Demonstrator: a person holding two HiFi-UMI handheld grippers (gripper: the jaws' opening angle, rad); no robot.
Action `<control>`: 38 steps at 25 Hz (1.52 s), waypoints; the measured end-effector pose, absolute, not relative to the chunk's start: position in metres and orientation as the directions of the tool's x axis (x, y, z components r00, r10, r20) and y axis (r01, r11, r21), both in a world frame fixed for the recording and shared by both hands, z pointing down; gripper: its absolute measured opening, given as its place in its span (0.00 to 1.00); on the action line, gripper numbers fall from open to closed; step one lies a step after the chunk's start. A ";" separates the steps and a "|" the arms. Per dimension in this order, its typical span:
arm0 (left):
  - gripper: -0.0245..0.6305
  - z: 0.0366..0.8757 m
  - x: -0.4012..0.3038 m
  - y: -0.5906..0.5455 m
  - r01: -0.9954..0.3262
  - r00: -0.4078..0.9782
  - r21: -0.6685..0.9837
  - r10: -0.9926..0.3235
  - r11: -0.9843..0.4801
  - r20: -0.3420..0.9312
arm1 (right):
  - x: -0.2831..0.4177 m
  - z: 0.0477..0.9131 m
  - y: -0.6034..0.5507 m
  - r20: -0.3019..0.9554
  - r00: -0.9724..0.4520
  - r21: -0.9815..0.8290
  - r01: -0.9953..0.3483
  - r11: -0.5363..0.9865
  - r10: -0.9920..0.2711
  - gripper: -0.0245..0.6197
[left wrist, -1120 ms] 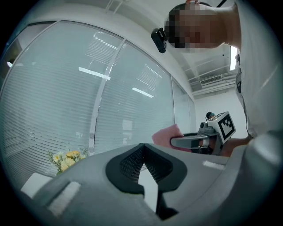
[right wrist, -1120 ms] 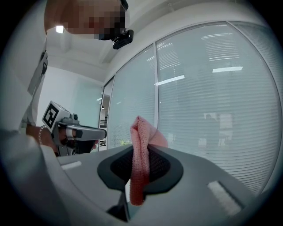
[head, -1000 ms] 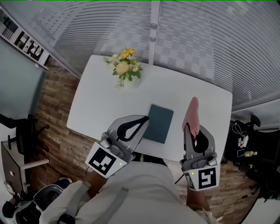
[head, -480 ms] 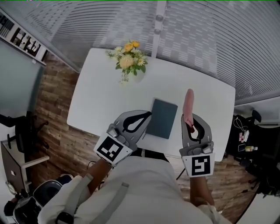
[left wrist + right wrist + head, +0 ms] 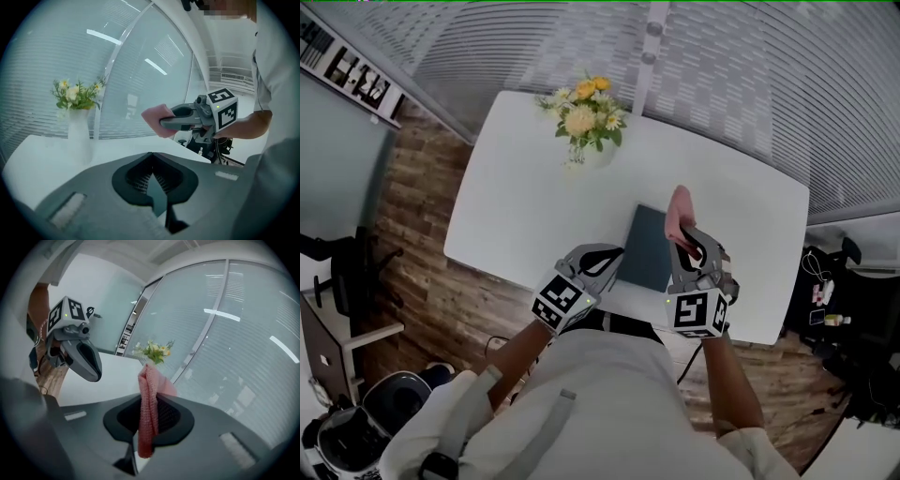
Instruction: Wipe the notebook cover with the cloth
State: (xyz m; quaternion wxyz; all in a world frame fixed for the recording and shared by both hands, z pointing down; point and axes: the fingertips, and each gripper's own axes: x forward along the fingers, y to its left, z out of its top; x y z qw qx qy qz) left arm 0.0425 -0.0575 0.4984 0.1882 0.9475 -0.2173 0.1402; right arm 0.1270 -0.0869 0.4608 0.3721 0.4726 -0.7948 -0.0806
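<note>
Pink cloth (image 5: 679, 208) clamped in right gripper (image 5: 683, 232), jaws closed tight on it. Right gripper view: cloth (image 5: 148, 399) is bunched into a narrow fold and stands up out of the jaws of the right gripper (image 5: 149, 414), with a short tail hanging below them.

Dark teal notebook (image 5: 647, 248) lies flat and closed on white table (image 5: 516, 197), near the edge closest to the person. In the head view the right gripper is over the notebook's right side, and the cloth shows above its far right corner. Left gripper view: cloth (image 5: 153, 118) looks lifted off the table; contact with the cover cannot be confirmed.

Left gripper (image 5: 615, 252): tip at the notebook's left edge. Its own view shows the jaws of the left gripper (image 5: 151, 157) meeting at the tips with nothing between them, only a thin teal sliver behind.

Vase of yellow and white flowers (image 5: 584, 120) stands at the far side of the table, well apart from the notebook
</note>
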 end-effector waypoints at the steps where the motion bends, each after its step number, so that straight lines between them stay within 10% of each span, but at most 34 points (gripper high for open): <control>1: 0.04 0.506 0.042 -0.054 -0.465 0.865 0.301 -0.353 -0.833 0.357 | 0.124 0.466 -0.088 0.528 -0.274 0.488 -0.676 0.552 -0.803 0.10; 38: 0.04 0.664 0.031 0.012 -0.443 0.823 0.497 -0.120 -0.746 0.555 | 0.116 0.672 -0.127 0.766 -0.180 0.560 -0.286 0.778 -0.617 0.10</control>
